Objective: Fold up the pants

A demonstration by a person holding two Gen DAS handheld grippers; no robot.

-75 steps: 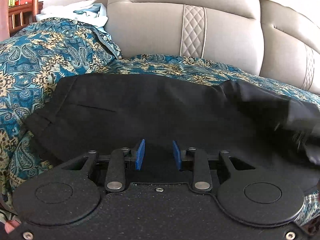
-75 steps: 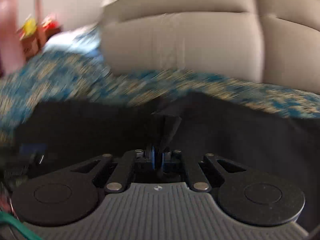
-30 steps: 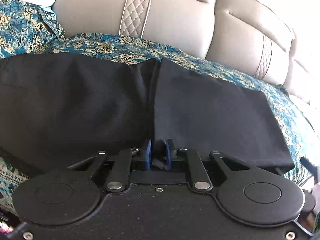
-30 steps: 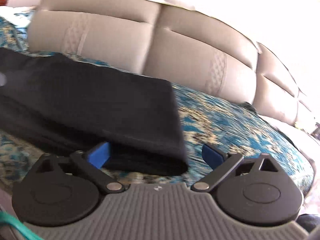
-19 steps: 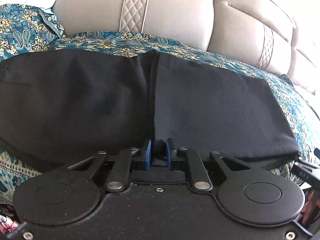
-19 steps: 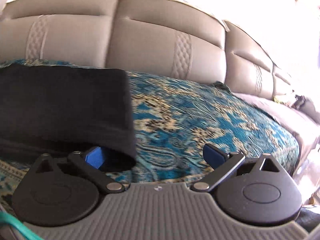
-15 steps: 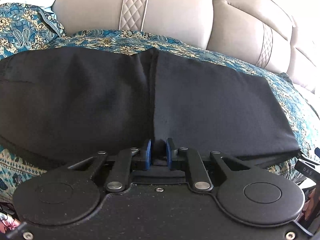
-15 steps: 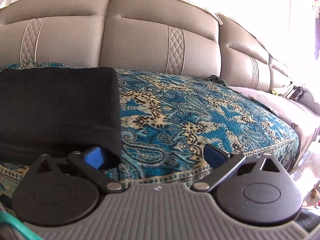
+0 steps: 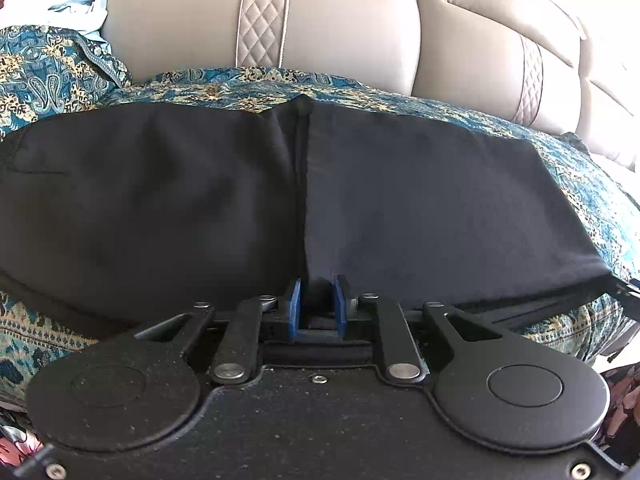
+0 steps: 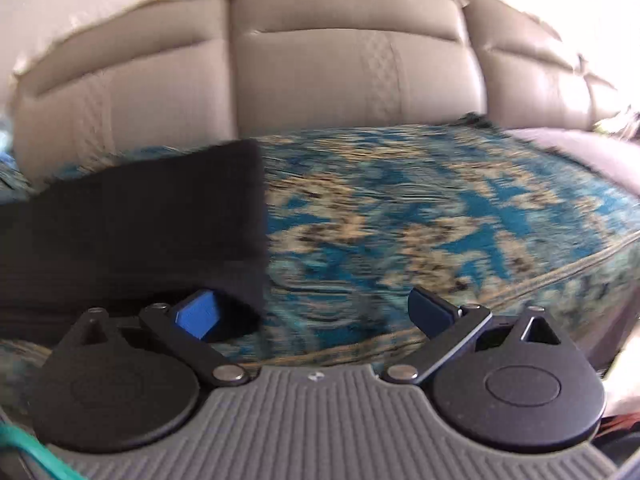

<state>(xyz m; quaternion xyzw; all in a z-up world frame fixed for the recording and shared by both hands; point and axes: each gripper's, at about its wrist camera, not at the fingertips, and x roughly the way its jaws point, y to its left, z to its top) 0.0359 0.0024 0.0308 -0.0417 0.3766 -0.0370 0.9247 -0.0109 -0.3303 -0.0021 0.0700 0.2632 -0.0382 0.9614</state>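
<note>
My black pants lie flat on the teal paisley cover of a beige sofa, long axis running left to right across the seat. My left gripper pinches a fold of their near edge at the middle seam. My right gripper gapes wide, holding nothing, beside their right end.

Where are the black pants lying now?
The black pants lie flat on the blue paisley-patterned cover of the beige padded sofa; in the right wrist view they lie left of centre.
</note>
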